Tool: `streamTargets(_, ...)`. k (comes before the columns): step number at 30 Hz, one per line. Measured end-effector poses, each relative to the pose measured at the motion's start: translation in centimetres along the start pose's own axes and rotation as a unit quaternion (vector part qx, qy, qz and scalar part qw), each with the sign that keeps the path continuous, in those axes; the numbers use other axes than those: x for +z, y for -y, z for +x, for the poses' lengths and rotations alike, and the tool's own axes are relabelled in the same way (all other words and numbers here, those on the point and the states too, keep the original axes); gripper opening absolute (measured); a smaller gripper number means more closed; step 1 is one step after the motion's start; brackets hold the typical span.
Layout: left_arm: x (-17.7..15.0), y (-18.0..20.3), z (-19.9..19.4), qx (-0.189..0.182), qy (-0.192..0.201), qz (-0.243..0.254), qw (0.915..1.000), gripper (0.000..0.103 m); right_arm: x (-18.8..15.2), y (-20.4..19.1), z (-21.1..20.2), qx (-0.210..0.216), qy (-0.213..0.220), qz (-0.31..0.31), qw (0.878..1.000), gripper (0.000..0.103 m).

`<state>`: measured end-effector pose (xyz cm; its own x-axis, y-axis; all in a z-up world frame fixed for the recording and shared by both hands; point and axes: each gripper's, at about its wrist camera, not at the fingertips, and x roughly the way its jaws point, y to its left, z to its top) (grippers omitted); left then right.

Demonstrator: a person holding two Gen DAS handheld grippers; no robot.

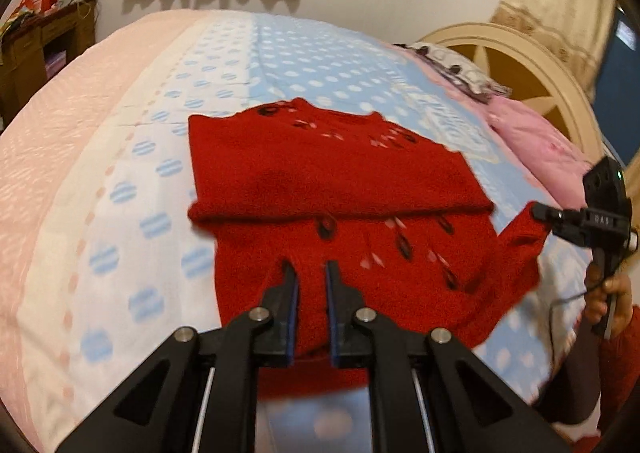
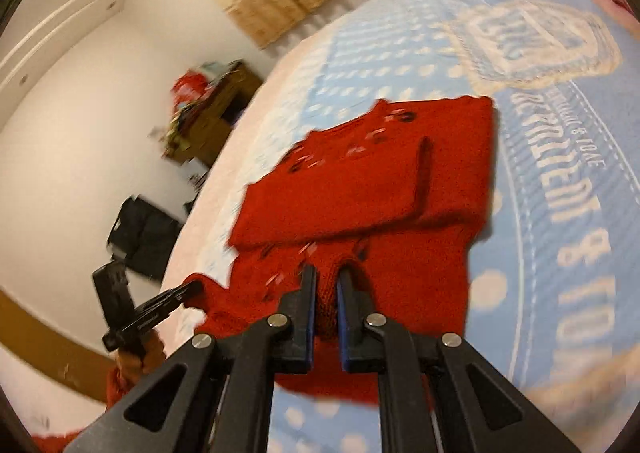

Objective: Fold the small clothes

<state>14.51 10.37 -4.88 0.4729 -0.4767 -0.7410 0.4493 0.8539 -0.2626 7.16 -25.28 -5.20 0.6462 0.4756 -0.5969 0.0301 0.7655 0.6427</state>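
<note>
A small red knit sweater (image 1: 332, 173) with dark and pink leaf marks lies on the bed, its sleeves folded across the back. My left gripper (image 1: 310, 271) is shut on the sweater's near hem and lifts it. My right gripper (image 2: 326, 275) is shut on the hem at the other corner, with red knit bunched between its fingers. The right gripper also shows in the left wrist view (image 1: 538, 213), pinching the red corner. The left gripper shows in the right wrist view (image 2: 196, 289) doing the same. The sweater (image 2: 360, 181) fills the middle of the right wrist view.
The bed cover (image 1: 120, 189) is pale blue with dots and pink stripes. A pink pillow (image 1: 532, 133) and a cream headboard (image 1: 532, 65) are at the right. A brown cabinet (image 1: 36, 49) stands far left. A black bag (image 2: 144, 233) sits on the floor.
</note>
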Motion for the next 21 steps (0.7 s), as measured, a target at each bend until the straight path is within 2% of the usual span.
streamTargets(4,1.5,-0.9,2.3,0.001,-0.004,-0.018,0.9998,0.018,1.0,2.4,2.4,-0.032,0.007,0.027,0.999,0.009)
streamTargets(6,2.1,-1.8,2.5,0.001,-0.005,-0.031,0.9995,0.033,1.1,4.1,3.0,-0.039,0.002,0.068,0.997,0.009)
streamTargets(8,2.4,-3.0,1.8,-0.005,0.006,-0.045,0.9990,0.041,1.3,5.4,3.2,-0.023,0.002,0.108,0.994,0.010)
streamTargets(10,2.5,-4.0,0.4,-0.007,0.024,-0.048,0.9985,0.050,1.3,5.7,2.7,-0.003,0.018,0.116,0.993,0.010)
streamTargets(12,2.4,-4.6,-0.9,-0.010,0.044,-0.042,0.9981,0.066,1.2,5.3,1.6,0.022,0.037,0.107,0.993,0.012)
streamTargets(13,2.2,-5.1,-1.7,-0.007,0.056,-0.031,0.9979,0.071,1.1,5.3,1.1,0.036,0.048,0.108,0.992,0.020)
streamTargets(14,2.0,-5.3,-2.2,-0.001,0.062,-0.021,0.9978,0.077,1.0,5.3,0.4,0.050,0.061,0.113,0.990,0.039)
streamTargets(15,1.8,-5.4,-2.6,0.007,0.068,-0.010,0.9976,0.079,0.8,5.3,-0.3,0.063,0.079,0.119,0.988,0.052)
streamTargets(16,1.5,-5.4,-2.9,0.015,0.074,0.006,0.9971,0.079,0.6,5.3,-1.0,0.069,0.097,0.123,0.985,0.072)
streamTargets(17,1.3,-5.3,-2.9,0.015,0.074,0.018,0.9970,0.079,0.3,5.2,-1.8,0.069,0.120,0.120,0.983,0.074)
streamTargets(19,1.0,-4.6,-2.1,0.006,0.061,0.047,0.9971,0.079,0.4,4.4,-2.3,0.063,0.129,0.091,0.986,0.074)
streamTargets(21,1.0,-3.9,-1.2,0.005,0.055,0.063,0.9965,0.079,0.2,2.5,-2.6,0.025,0.128,0.028,0.991,0.074)
